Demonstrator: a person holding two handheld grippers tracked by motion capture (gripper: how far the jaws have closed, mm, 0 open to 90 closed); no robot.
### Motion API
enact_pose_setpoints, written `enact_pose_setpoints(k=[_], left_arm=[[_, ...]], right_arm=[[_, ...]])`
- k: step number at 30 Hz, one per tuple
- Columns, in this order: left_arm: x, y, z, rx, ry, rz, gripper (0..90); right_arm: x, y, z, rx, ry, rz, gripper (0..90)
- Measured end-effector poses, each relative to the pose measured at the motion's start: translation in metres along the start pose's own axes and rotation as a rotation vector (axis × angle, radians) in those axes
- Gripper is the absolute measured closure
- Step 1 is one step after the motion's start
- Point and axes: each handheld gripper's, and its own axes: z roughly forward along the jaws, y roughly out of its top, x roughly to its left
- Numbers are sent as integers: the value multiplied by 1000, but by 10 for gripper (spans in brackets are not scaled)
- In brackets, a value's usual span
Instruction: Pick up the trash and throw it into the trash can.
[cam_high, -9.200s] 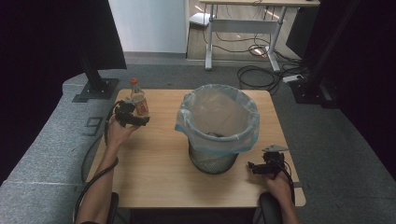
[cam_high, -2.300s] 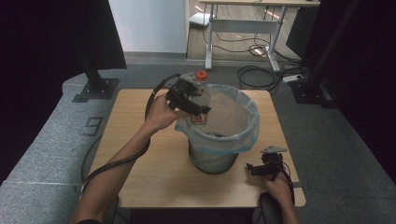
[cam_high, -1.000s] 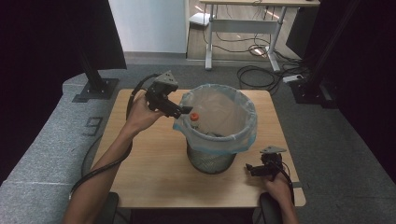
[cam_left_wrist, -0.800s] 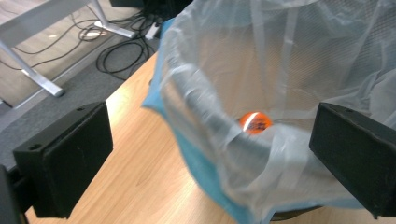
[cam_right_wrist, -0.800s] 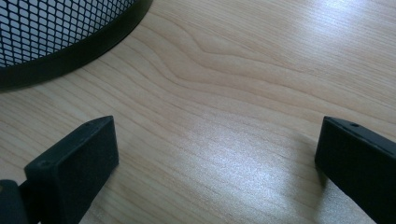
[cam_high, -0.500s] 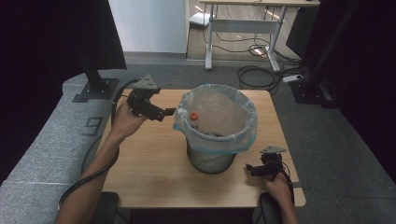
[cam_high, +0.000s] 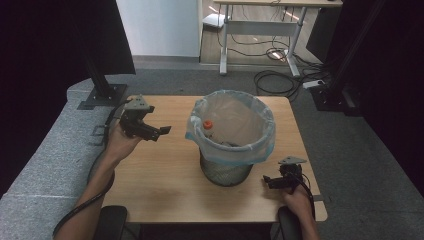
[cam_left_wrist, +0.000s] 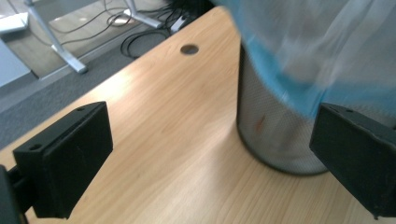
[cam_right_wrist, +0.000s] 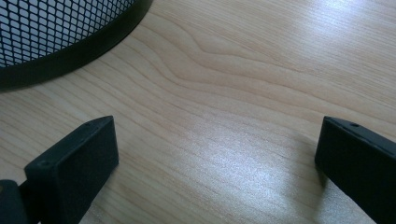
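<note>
A black mesh bin (cam_high: 226, 172) lined with a pale blue bag (cam_high: 260, 145) stands mid-table. Inside it lies a bottle with an orange cap (cam_high: 208, 125). My left gripper (cam_high: 159, 133) hovers to the left of the bin, open and holding nothing, its jaws pointing toward the bin. In the left gripper view the bin (cam_left_wrist: 275, 135) and bag (cam_left_wrist: 303, 60) are close ahead on the right, between wide-apart jaws. My right gripper (cam_high: 267, 181) rests low at the table's front right, open, next to the bin's base (cam_right_wrist: 60, 51).
The wooden table (cam_high: 160, 180) has a cable hole (cam_left_wrist: 189, 49) near its far edge. A black stand base (cam_high: 102, 96) sits beyond the table's left corner. Cables (cam_high: 272, 80) lie on the floor behind, under a white desk (cam_high: 260, 25).
The left gripper carried the bottle over the bin, let it go inside, and has drawn back to the left, now open. The right gripper has stayed put.
</note>
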Motion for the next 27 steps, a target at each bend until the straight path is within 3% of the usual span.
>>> enact_pose_setpoints(k=[11, 24, 27], left_arm=[[7, -54, 8, 1, 39, -61, 0], [0, -106, 28, 32, 102, -71, 0], [-3, -120, 35, 40, 99, -88, 0]], right_arm=[[0, 0, 0, 0, 0, 0, 0], [0, 0, 0, -1, 1, 0, 0], [0, 0, 0, -1, 1, 1, 0]])
